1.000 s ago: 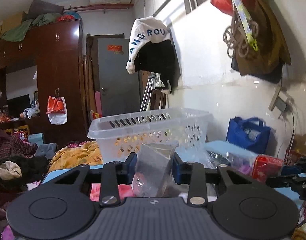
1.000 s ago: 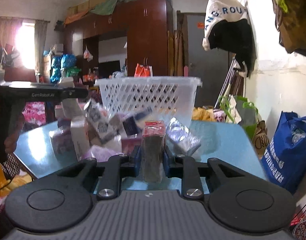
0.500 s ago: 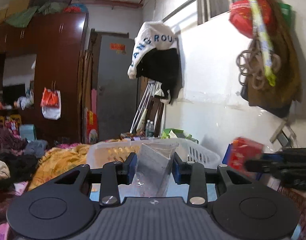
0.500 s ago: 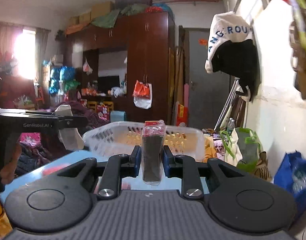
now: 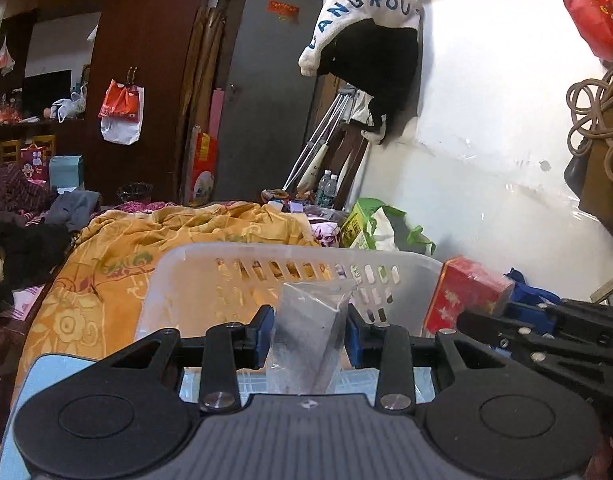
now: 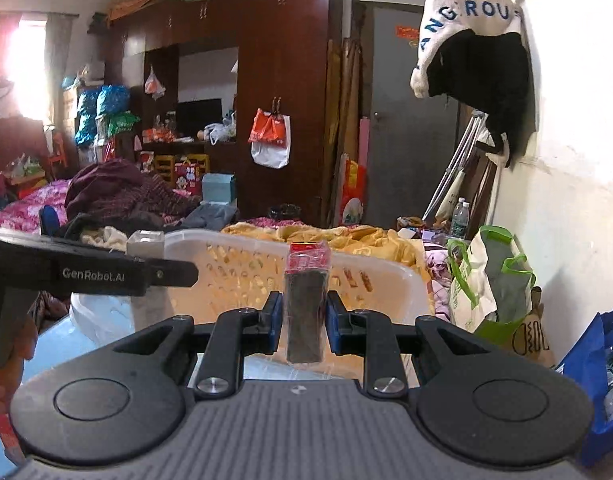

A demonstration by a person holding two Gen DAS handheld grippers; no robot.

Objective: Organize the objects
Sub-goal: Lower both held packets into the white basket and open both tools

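Left tool is pinching a clear plastic packet with grey contents, blue pads pressing both sides, packet standing upright and hanging just over the near rim of the white slotted basket. Right tool is clamping a red-topped dark box wrapped in clear film, box standing upright, also hovering at the basket's near edge. In the left view the right tool is coming in from the right side with the red box at the basket's right corner, just beside the left tool. In the right view the left tool's black arm, marked GenRobot.AI, is reaching across from the left over the basket, the packet showing at its tip; a hand is gripping its handle at the far left.

Basket is sitting on a light blue worktop; basket floor is only partly showing, whether anything is lying inside cannot be told. Nothing is blocking the basket opening apart from the two tools themselves.

Behind the basket an orange floral blanket is lying on a bed. To the right, a green-and-white shopping bag and a blue bag are standing against the white wall. A white-and-black hooded garment is hanging on the wall above. A dark wood wardrobe and a grey door are standing at the back, an orange-and-white plastic bag hanging from the wardrobe handle.
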